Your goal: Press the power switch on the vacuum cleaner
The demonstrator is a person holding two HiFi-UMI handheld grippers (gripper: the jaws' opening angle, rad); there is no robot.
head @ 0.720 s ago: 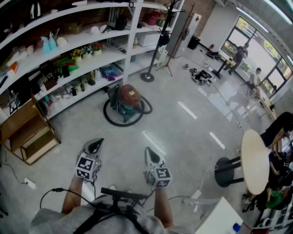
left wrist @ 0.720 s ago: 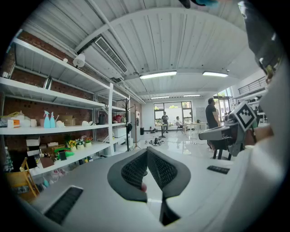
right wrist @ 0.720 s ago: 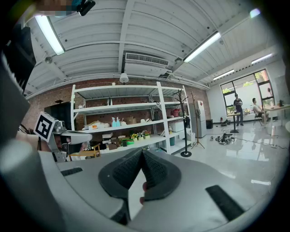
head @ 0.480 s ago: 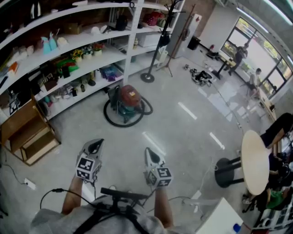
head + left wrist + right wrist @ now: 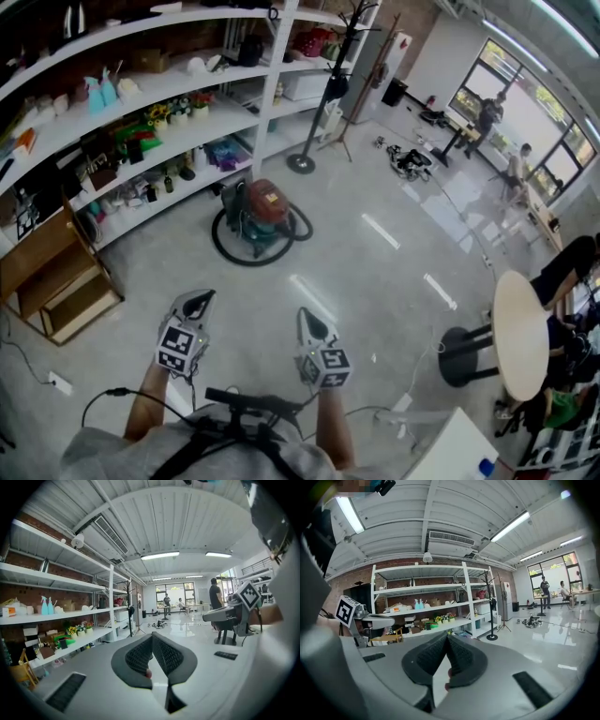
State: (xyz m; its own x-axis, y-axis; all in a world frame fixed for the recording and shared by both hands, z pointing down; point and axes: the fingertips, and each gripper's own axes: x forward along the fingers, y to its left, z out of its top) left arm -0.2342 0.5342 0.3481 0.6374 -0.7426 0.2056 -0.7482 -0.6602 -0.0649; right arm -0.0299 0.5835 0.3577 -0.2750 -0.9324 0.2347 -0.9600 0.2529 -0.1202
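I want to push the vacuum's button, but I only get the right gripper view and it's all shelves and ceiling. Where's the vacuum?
Observer: In the head view the vacuum cleaner stands on the floor ahead of you, just in front of the white shelves.
Operator: Is my gripper touching it?
Observer: No. The right gripper is held well short of it, with a stretch of floor between.
Operator: What's my other gripper doing?
Observer: The left gripper is held beside yours. Its own view shows its jaws together with nothing between them.
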